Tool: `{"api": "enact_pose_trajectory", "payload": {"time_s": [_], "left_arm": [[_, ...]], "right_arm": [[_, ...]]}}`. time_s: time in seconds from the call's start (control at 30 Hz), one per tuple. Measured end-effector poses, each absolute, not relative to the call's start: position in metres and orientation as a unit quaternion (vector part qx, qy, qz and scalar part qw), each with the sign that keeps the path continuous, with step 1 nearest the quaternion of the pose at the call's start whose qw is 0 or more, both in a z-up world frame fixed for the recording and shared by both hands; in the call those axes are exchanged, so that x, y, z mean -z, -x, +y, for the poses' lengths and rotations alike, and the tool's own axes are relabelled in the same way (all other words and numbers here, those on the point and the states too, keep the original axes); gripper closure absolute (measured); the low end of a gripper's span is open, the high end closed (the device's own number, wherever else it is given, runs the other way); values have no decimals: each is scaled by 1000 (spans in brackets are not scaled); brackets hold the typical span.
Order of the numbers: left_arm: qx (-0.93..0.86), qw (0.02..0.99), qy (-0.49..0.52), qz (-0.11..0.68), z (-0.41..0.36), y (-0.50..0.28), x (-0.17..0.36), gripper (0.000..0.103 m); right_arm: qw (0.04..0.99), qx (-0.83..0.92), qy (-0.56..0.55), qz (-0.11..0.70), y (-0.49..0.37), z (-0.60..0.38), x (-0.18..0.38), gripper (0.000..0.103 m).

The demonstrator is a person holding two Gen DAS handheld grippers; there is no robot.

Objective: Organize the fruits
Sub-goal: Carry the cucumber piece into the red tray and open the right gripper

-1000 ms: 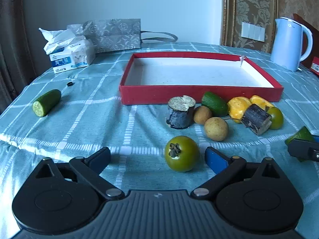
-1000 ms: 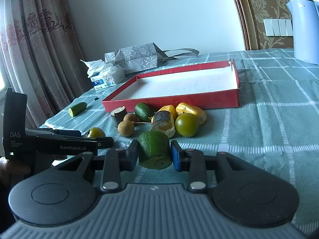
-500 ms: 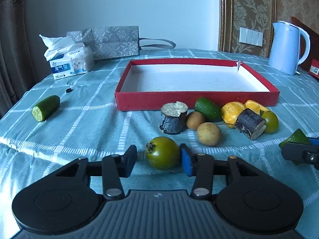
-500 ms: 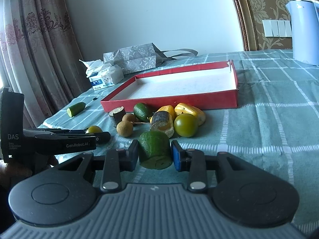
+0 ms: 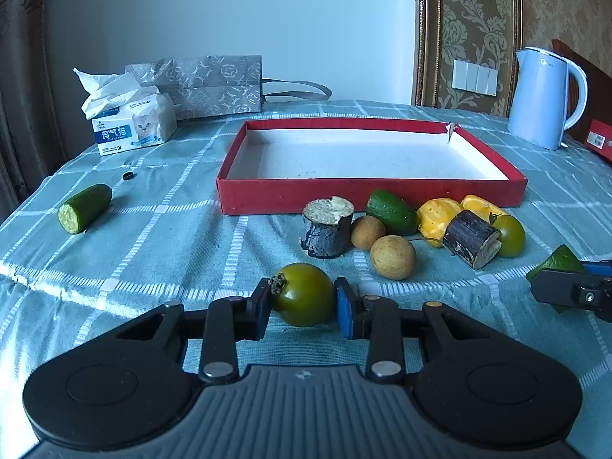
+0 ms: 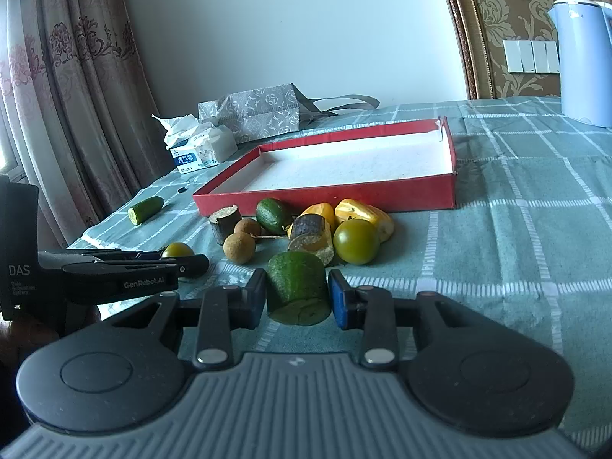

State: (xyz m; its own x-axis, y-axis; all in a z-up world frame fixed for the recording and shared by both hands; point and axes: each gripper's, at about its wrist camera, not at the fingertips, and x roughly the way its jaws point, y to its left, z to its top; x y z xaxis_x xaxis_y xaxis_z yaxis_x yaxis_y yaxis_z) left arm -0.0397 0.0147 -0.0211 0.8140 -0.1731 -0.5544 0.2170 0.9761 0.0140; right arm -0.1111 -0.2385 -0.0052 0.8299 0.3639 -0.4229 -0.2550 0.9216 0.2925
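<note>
Now | left tool (image 5: 302,303), marked "GenRobot.AI", clenched on green tomato (image 5: 304,293) | right tool (image 6: 297,295) seemingly gripping cucumber chunk (image 6: 298,292)

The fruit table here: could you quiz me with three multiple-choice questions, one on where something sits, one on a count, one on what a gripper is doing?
1. Where does the lone cucumber piece lie?
A. inside the red tray
B. on the cloth, left of the tray
C. beside the kettle

2. How many round brown longans lie near the tray?
A. two
B. four
C. none

3. What is the left gripper doing?
A. hanging open over the tray
B. closed on a tissue
C. closed on a green tomato

Answers:
1 B: it lies alone on the cloth, left of the red tray.
2 A: one longan sits in front of the other.
3 C: both pads press the green tomato; the right gripper likewise clamps a cucumber chunk.
</note>
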Motion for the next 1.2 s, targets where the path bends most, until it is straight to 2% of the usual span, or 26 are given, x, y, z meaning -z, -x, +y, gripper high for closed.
{"api": "enact_pose_trajectory", "payload": {"time_s": [0.43,0.9,1.03,1.2], "left_arm": [[32,961,-34,272,19,20,5,70],[-9,958,-9,287,31,8,17,70],[-8,957,-2,289,33,7,17,70],[-6,956,8,292,35,6,17,70]], "right_arm": [[959,-149,-111,213,113,-243,-4,69],[976,-149,-62,146,74,-233,-78,70],[975,-132,-60,167,25,-235,-79,70],[967,-97,-77,222,-36,-243,-50,70]]}}
